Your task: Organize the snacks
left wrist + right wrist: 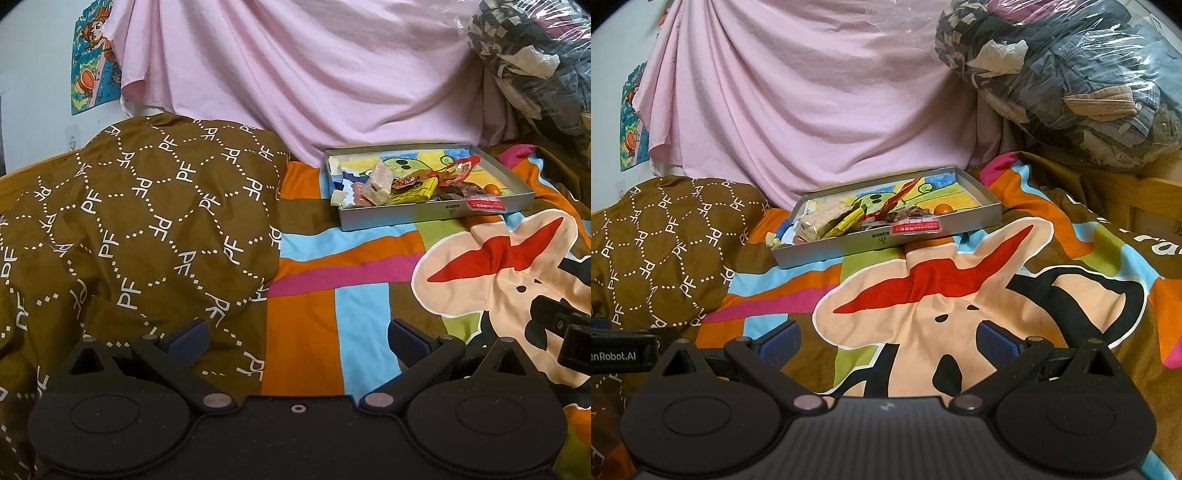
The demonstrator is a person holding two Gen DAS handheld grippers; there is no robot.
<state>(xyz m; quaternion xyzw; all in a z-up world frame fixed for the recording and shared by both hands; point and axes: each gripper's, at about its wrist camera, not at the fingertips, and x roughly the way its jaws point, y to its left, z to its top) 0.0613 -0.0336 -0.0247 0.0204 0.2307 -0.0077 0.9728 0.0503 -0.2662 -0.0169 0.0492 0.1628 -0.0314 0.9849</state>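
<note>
A shallow grey box (388, 219) (827, 251) lies on the colourful bedspread and holds a heap of snack packets (413, 181) (849, 218). Among them are a pale wafer pack (377, 182) (822, 218), a yellow packet (417, 190) (846, 223), red wrappers (460, 170) (901, 195) and a small orange ball (493, 189) (942, 209). A red-and-white sachet (484, 204) (916, 226) hangs over the front rim. My left gripper (297, 341) and my right gripper (888, 341) both stand open and empty, well short of the box.
A brown patterned pillow (140, 221) (661, 240) lies to the left of the box. Pink cloth (295, 74) (812, 92) drapes behind it. A plastic bag of clothes (535, 55) (1071, 74) sits at the right, over a wooden edge (1137, 192). The other gripper (569, 332) shows at right.
</note>
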